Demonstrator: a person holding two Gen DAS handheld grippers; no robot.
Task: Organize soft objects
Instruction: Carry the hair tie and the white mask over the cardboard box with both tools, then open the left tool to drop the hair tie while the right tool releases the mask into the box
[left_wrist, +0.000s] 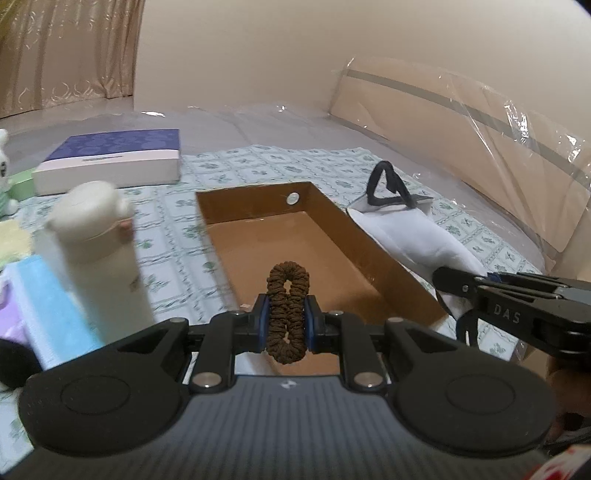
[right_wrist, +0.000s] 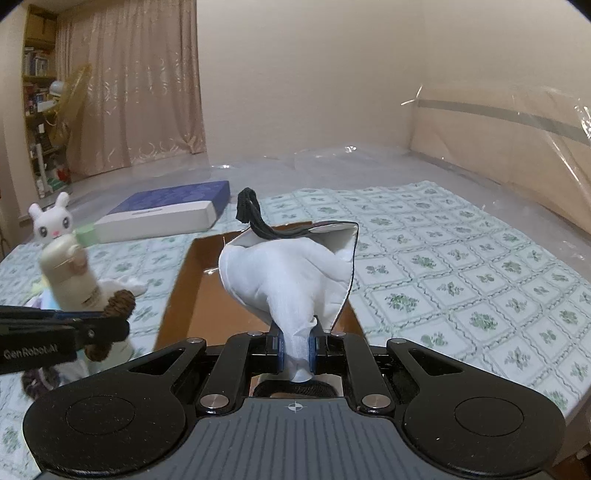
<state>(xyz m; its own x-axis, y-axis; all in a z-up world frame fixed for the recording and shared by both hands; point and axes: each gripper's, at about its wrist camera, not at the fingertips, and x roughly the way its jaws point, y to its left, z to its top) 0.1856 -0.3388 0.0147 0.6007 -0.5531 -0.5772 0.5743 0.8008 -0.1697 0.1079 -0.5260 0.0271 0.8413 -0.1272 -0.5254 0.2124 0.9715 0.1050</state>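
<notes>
My left gripper (left_wrist: 287, 323) is shut on a brown hair scrunchie (left_wrist: 287, 295), which it holds over the near end of an open brown cardboard box (left_wrist: 258, 201). The same scrunchie (right_wrist: 120, 302) shows at the left of the right wrist view, pinched in the left gripper (right_wrist: 107, 317). My right gripper (right_wrist: 293, 349) is shut on a white cloth pouch (right_wrist: 288, 273) with a black strap (right_wrist: 255, 218), lifted over the box (right_wrist: 184, 288). From the left wrist view the pouch (left_wrist: 406, 232) hangs past the box's right wall, with the right gripper (left_wrist: 465, 288) on it.
A white bottle (left_wrist: 96, 251) stands left of the box, with a blue tissue pack (left_wrist: 48, 314) and soft items beside it. A purple-and-white flat box (left_wrist: 114, 158) lies further back. A white bunny toy (right_wrist: 51, 219) stands at the left. A plastic-wrapped headboard (left_wrist: 480, 147) runs along the right.
</notes>
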